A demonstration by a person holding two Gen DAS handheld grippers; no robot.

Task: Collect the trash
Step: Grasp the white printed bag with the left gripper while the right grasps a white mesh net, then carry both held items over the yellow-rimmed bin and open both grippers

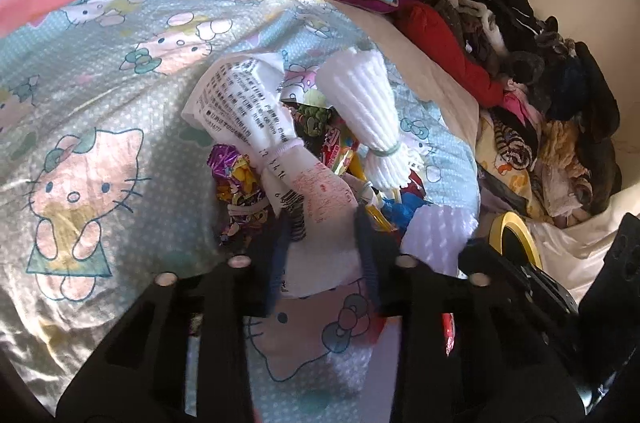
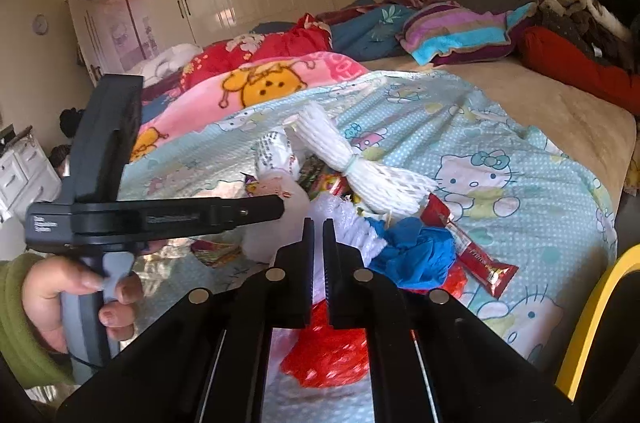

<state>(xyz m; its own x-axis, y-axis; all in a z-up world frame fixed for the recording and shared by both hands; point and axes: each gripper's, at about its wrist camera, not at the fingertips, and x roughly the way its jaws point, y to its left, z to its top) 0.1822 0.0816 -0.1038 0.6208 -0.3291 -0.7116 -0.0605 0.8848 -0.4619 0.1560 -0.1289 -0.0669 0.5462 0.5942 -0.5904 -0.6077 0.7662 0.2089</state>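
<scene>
The white wrapper (image 1: 320, 211) my left tool (image 1: 324, 223) is clenched on feels light, crinkly and slippery; gripping its bunched middle suits it. My right tool (image 2: 319, 223) is closed nearly flat on white foam netting (image 2: 352, 223), soft and springy. More trash lies just ahead on the bed (image 2: 540, 183).

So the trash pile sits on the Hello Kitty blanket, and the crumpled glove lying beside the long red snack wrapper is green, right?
Nearly. The crumpled glove is blue, not green; the right wrist view shows it plainly. The rest holds: the pile lies on the Hello Kitty blanket, and the glove is beside the long red snack wrapper.
</scene>
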